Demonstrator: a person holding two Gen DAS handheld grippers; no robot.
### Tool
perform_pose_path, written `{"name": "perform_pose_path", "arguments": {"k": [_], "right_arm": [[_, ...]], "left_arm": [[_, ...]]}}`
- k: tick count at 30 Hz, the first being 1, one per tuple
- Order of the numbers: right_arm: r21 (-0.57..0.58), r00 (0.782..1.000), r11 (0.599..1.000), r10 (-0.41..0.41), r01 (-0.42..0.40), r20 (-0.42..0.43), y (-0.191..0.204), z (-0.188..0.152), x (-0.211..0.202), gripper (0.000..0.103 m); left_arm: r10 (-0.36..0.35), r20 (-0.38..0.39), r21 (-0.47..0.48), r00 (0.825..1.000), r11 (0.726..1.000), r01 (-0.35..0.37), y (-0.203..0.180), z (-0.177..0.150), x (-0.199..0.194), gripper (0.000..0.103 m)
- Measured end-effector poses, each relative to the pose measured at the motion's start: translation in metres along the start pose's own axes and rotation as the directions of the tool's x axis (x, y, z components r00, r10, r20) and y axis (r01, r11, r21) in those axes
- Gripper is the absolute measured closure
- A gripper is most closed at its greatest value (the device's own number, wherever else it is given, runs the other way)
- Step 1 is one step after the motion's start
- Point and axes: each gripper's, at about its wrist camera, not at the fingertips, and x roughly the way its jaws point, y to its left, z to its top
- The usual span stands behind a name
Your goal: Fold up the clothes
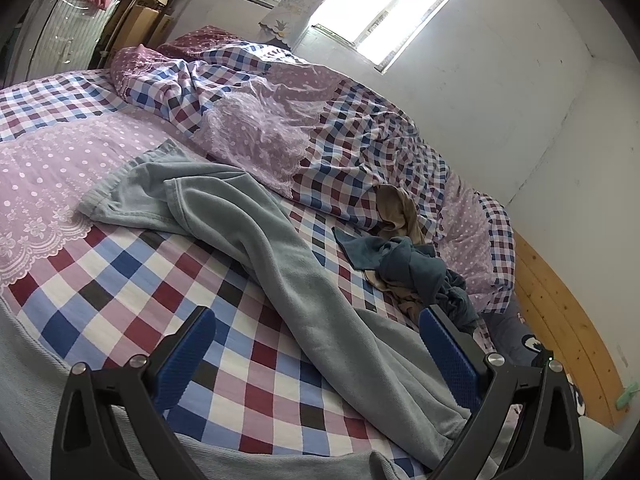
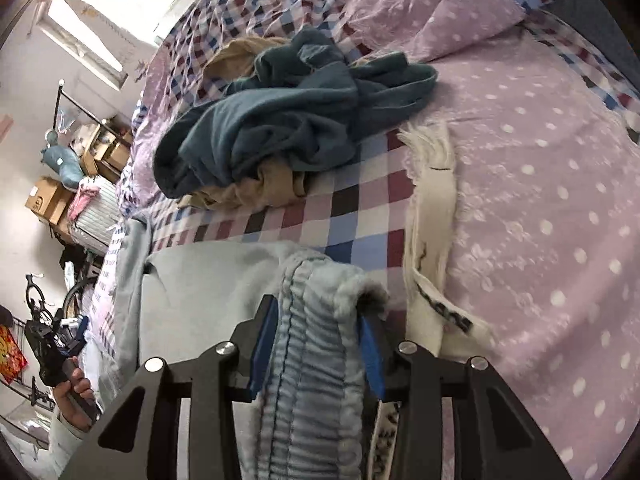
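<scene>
Right claw (image 2: pixel 316 340) gripping pale blue garment (image 2: pixel 304 380), checked bedsheet (image 1: pixel 132 280), sunlit window (image 1: pixel 400 4)

checked bedsheet (image 1: pixel 120 280) | rumpled duvet (image 1: pixel 280 112) | window (image 1: pixel 400 4) | cardboard boxes (image 1: pixel 148 4) | suitcase (image 1: pixel 64 32)

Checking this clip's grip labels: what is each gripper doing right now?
Left gripper: open, holding nothing; light blue pants lie between its fingers.
Right gripper: shut on the pants' elastic waistband.
</scene>
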Motion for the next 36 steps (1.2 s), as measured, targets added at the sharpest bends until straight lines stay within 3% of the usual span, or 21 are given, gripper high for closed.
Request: {"name": "perform_pose_path", "arguments": {"k": [4,7,8,10,14,17,20,22,25,30,31,34,36], "right_arm": [[0.005,0.999,0.999,-0.036,0.036,-0.009,-0.002,0.002,0.012,0.061],[0.009,0.993,0.996,-0.087,0.087,0.074,0.001,0.004,0.002,0.076],[0.015,0.988,0.995,-0.104,0.103,0.113,0.003,0.006,-0.005,0.093],[0.015,0.972,0.990,-0.138,0.138,0.188,0.009,0.009,-0.020,0.093],[-0.018,0.925,0.976,-0.202,0.219,0.323,0.035,0.023,-0.050,0.095],[-0.012,0.876,0.952,-0.278,0.307,0.393,0.044,0.033,-0.070,0.096],[0.029,0.818,0.896,-0.417,0.443,0.396,0.035,0.041,-0.070,0.096],[0.037,0.804,0.870,-0.471,0.492,0.363,0.024,0.042,-0.056,0.096],[0.024,0.796,0.829,-0.543,0.558,0.266,0.012,0.046,-0.025,0.094],[0.037,0.814,0.834,-0.546,0.550,0.201,0.003,0.043,-0.022,0.090],[0.041,0.814,0.834,-0.546,0.550,0.200,0.004,0.040,-0.028,0.085],[0.051,0.808,0.832,-0.549,0.552,0.214,0.009,0.028,-0.058,0.051],[0.048,0.823,0.849,-0.524,0.527,0.219,0.011,0.013,-0.084,0.048]], "left_arm": [[0.001,0.000,0.005,1.000,1.000,-0.001,-0.002,-0.001,0.003,0.000],[0.001,-0.003,0.002,1.000,1.000,-0.001,-0.002,-0.002,0.004,0.000],[0.000,-0.005,0.000,1.000,1.000,0.000,-0.003,-0.002,0.005,0.000],[-0.001,-0.005,-0.002,1.000,1.000,0.001,-0.003,-0.003,0.006,0.000],[-0.004,0.000,-0.002,1.000,1.000,0.004,-0.004,-0.002,0.005,0.000],[-0.010,0.006,-0.006,1.000,1.000,0.010,-0.004,-0.002,0.003,0.000],[-0.016,0.013,-0.010,1.000,1.000,0.016,-0.003,-0.001,0.001,0.000],[-0.019,0.018,-0.013,1.000,1.000,0.019,-0.002,0.000,0.000,0.000],[-0.027,0.020,-0.023,0.999,0.999,0.028,0.000,0.001,-0.001,0.000],[-0.033,0.003,-0.017,0.999,0.999,0.033,-0.001,0.001,0.000,0.000],[-0.035,0.003,-0.016,0.999,0.999,0.035,-0.001,0.001,0.000,0.000],[-0.042,0.005,-0.025,0.999,0.999,0.042,0.000,0.002,-0.002,0.000],[-0.047,0.007,-0.033,0.999,0.998,0.047,0.001,0.003,-0.003,0.000]]}}
